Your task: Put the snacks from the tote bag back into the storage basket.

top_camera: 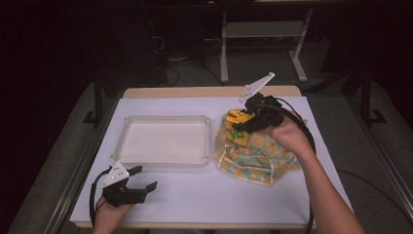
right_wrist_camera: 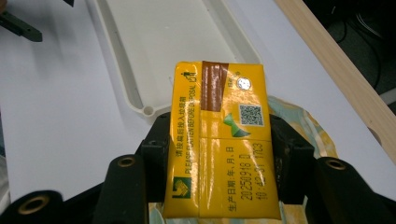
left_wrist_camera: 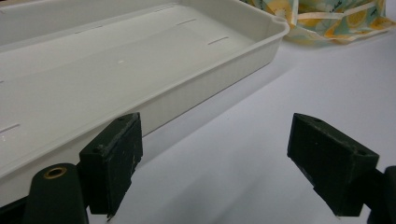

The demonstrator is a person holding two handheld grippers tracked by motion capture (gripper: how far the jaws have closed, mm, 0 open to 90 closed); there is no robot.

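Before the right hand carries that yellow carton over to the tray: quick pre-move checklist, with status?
1. Grip: right gripper has its fingers closed on both sides of the yellow carton. Ok.
2. Carton clear of the patterned bag: it is raised above the bag's opening in the high view, but whether its bottom edge is free, cannot tell.
3. White tray has nothing in it, so there is room to place. Ok.
4. Left gripper is open, near the tray's front corner and outside it. Ok.
5. Right gripper's cable drapes beside the bag; snag risk, cannot tell.
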